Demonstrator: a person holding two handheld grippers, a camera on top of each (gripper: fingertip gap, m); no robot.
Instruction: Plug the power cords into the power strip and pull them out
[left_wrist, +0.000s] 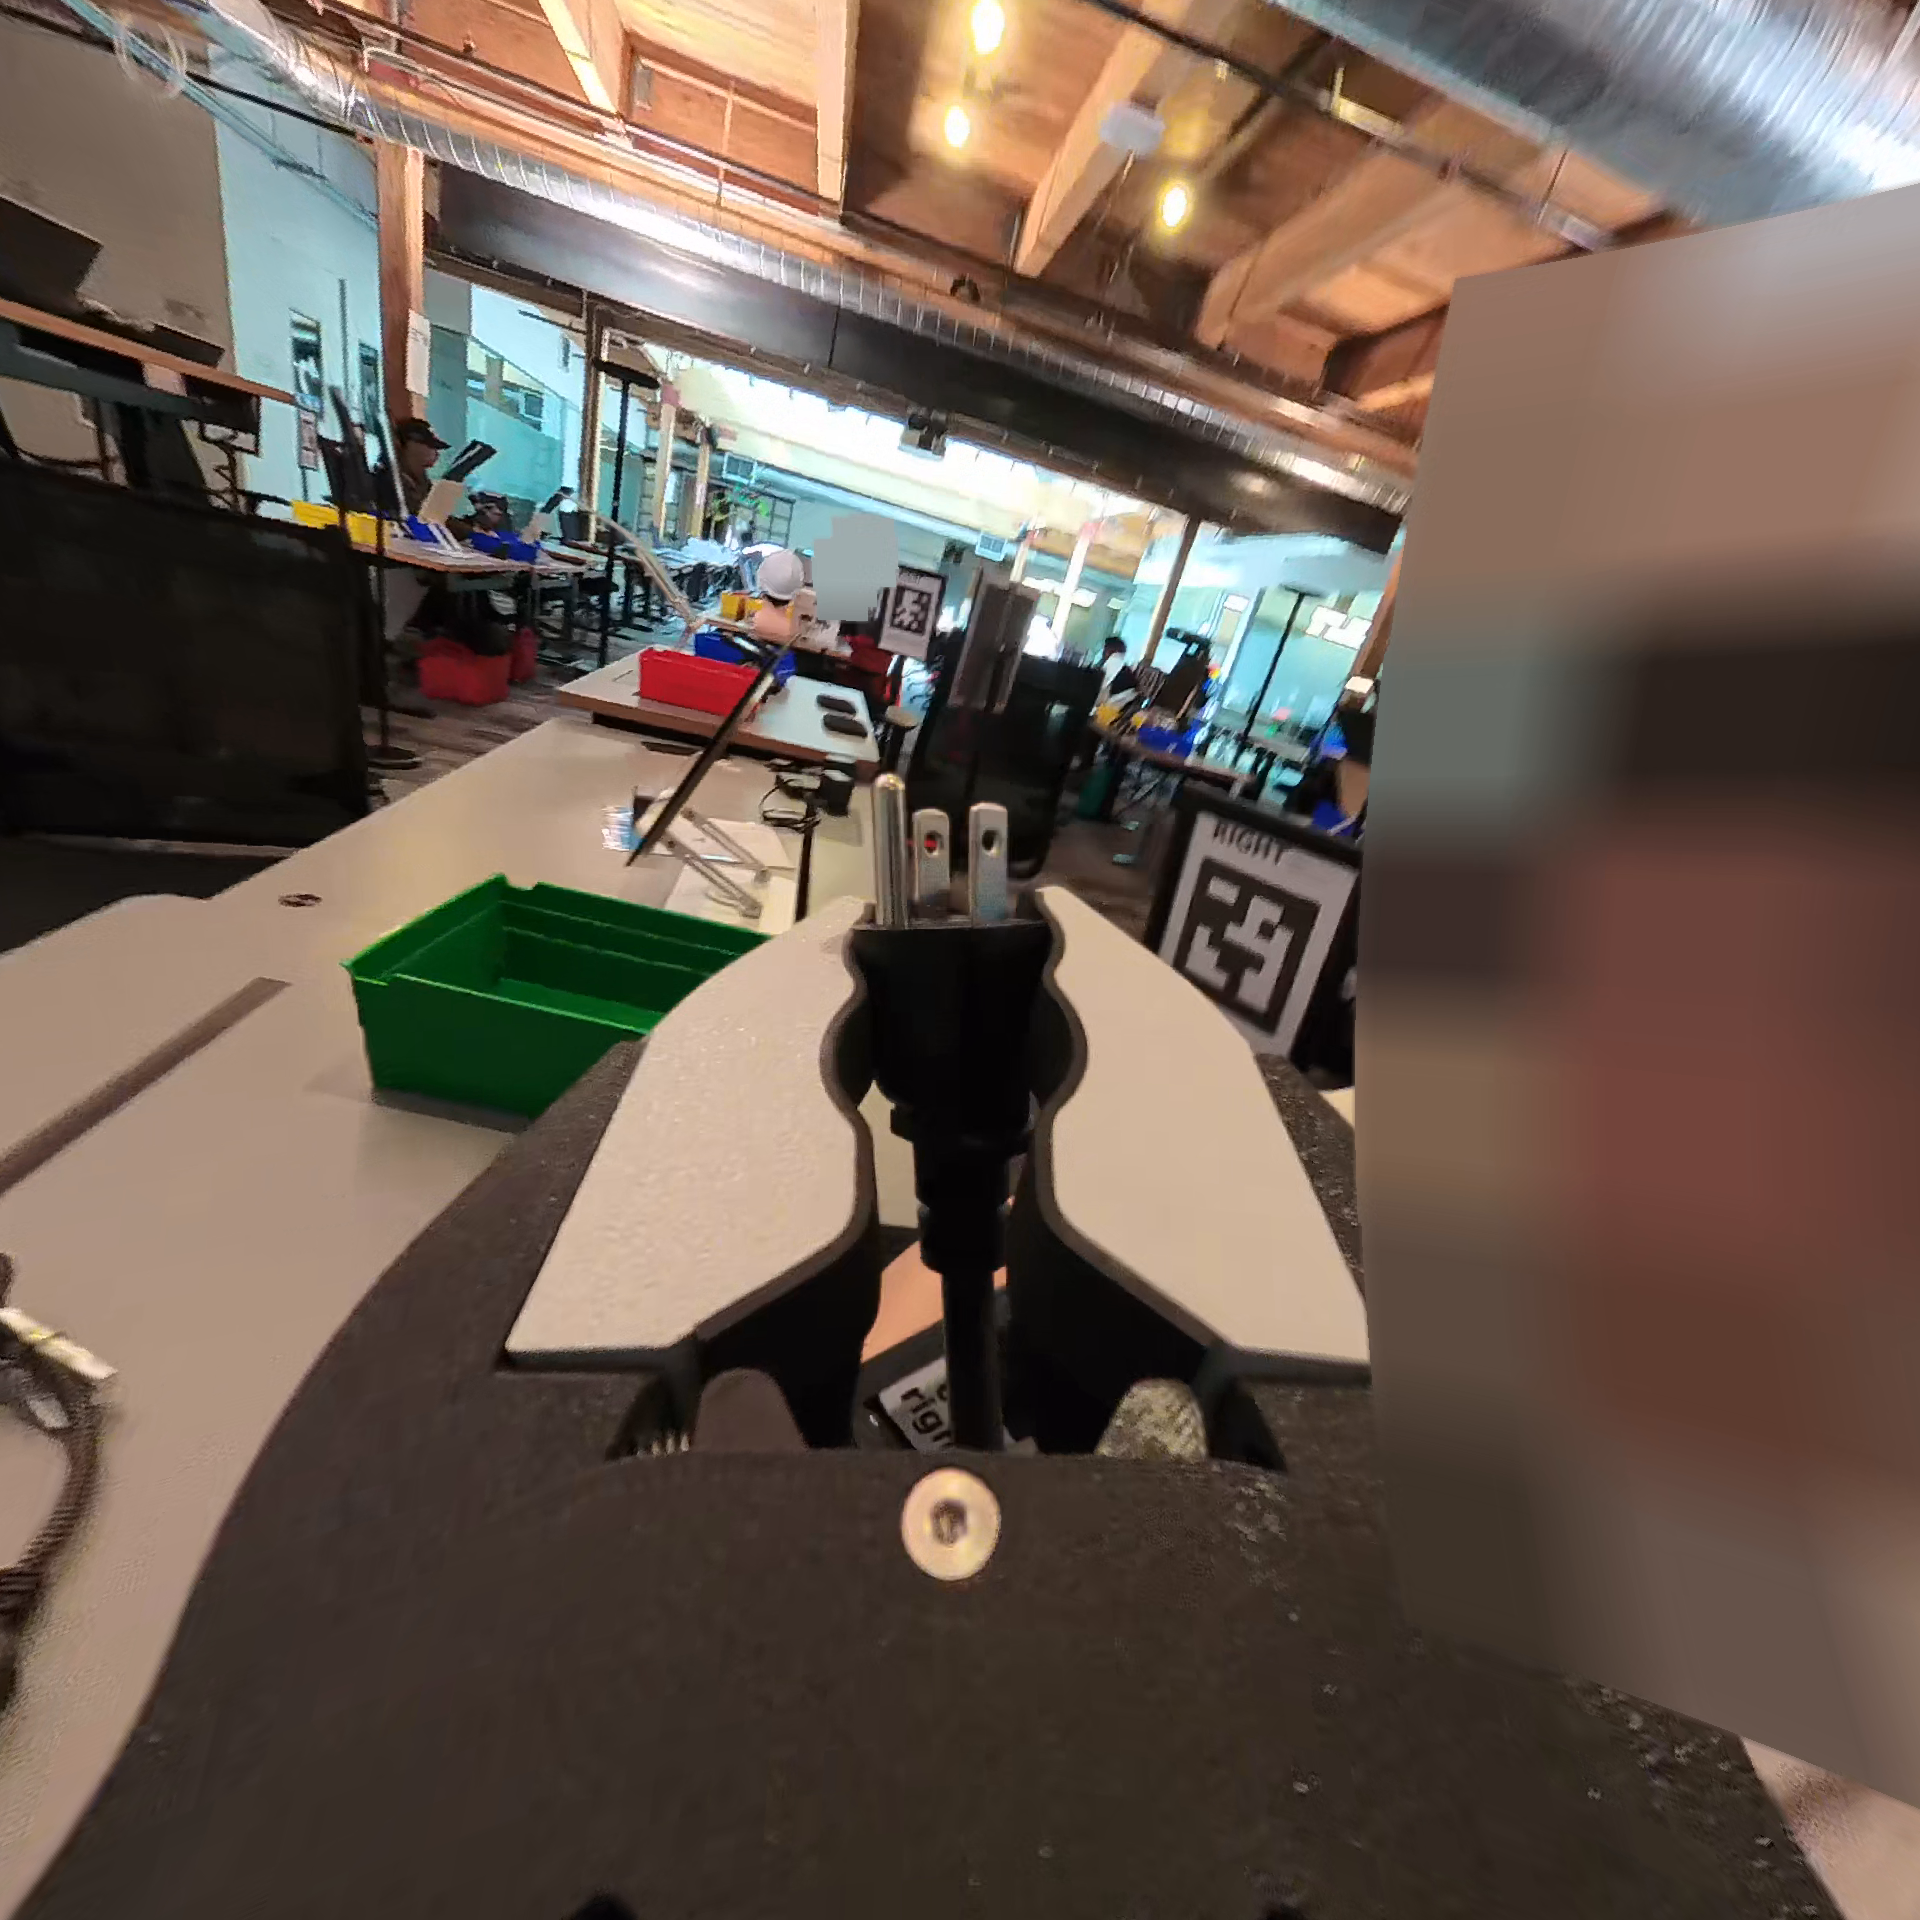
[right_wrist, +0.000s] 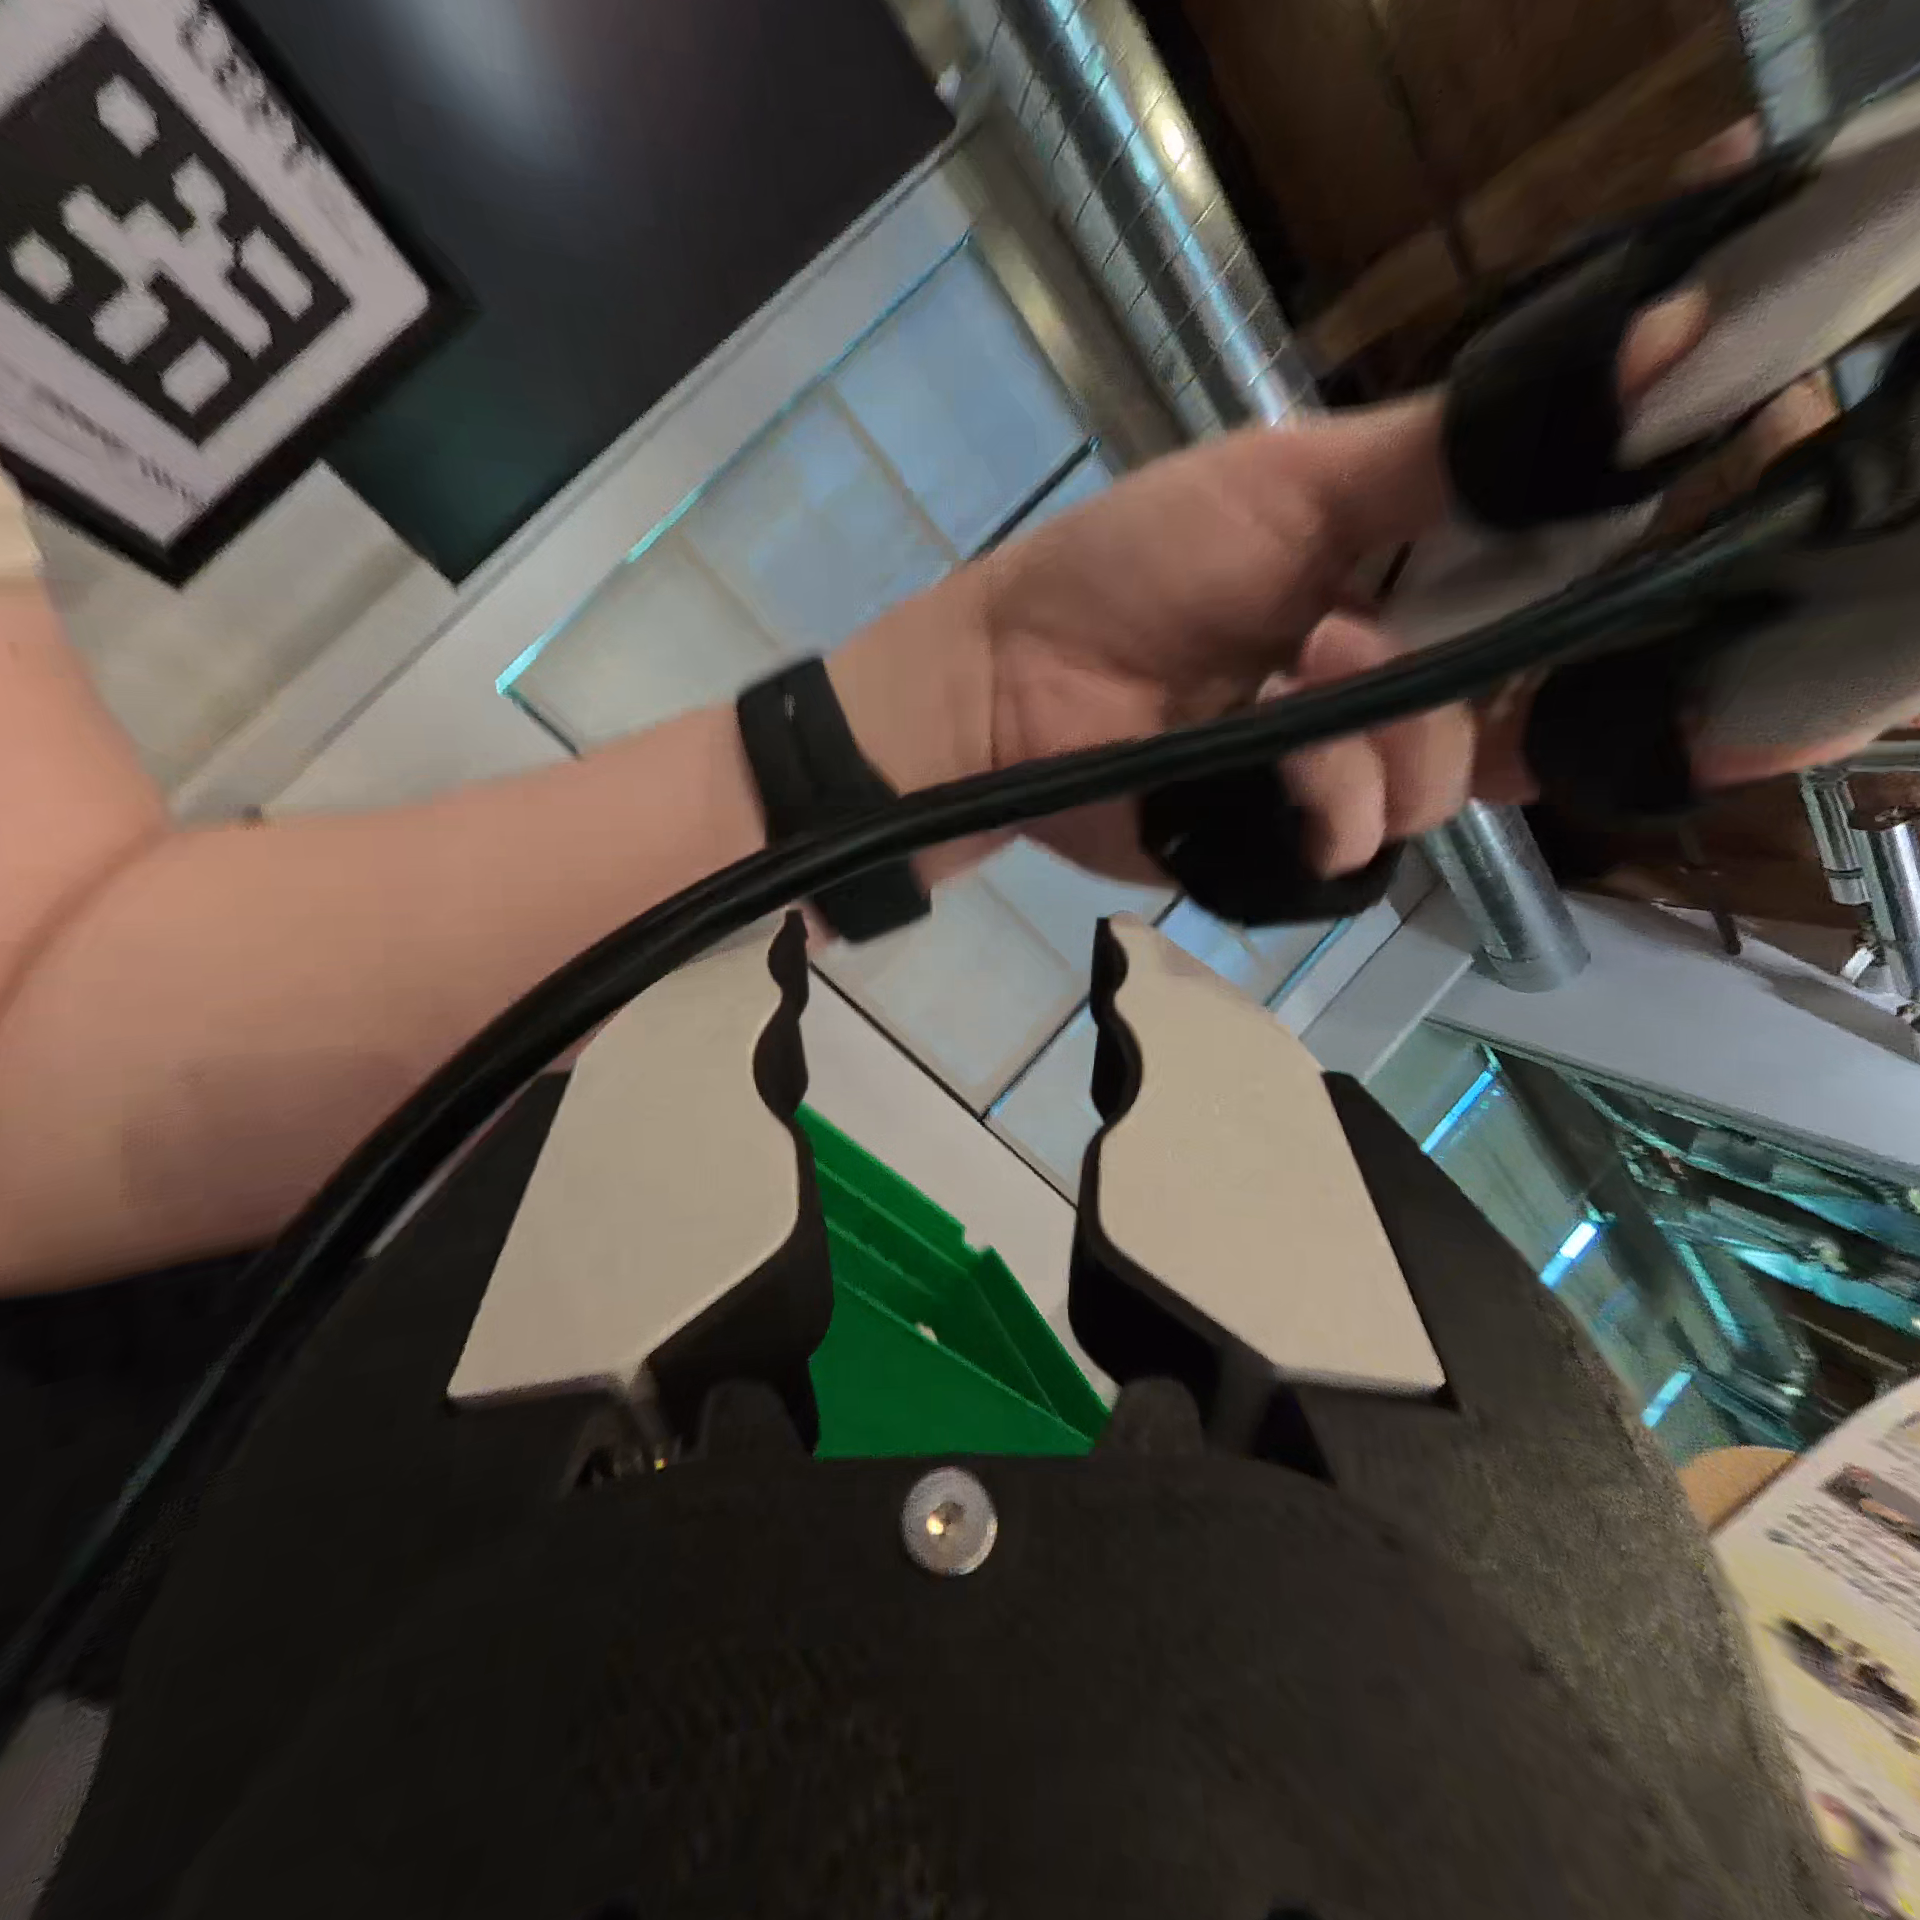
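In the left wrist view my left gripper (left_wrist: 954, 925) is shut on a black three-prong power plug (left_wrist: 954, 997), prongs pointing up and away. Its black cord (left_wrist: 966, 1340) runs back between the fingers. In the right wrist view my right gripper (right_wrist: 951, 956) is open and empty, tilted sideways. The black cord (right_wrist: 727, 883) arcs across just beyond its fingertips toward the person's hand (right_wrist: 1195, 623), which holds the other gripper at the upper right. No power strip shows in either view.
A green plastic bin (left_wrist: 520, 997) sits on the white table (left_wrist: 187, 1122) left of my left gripper; it also shows between the right gripper's fingers (right_wrist: 914, 1340). A marker tag board (left_wrist: 1252, 935) stands at the right. A braided cable (left_wrist: 42, 1455) lies at the left edge.
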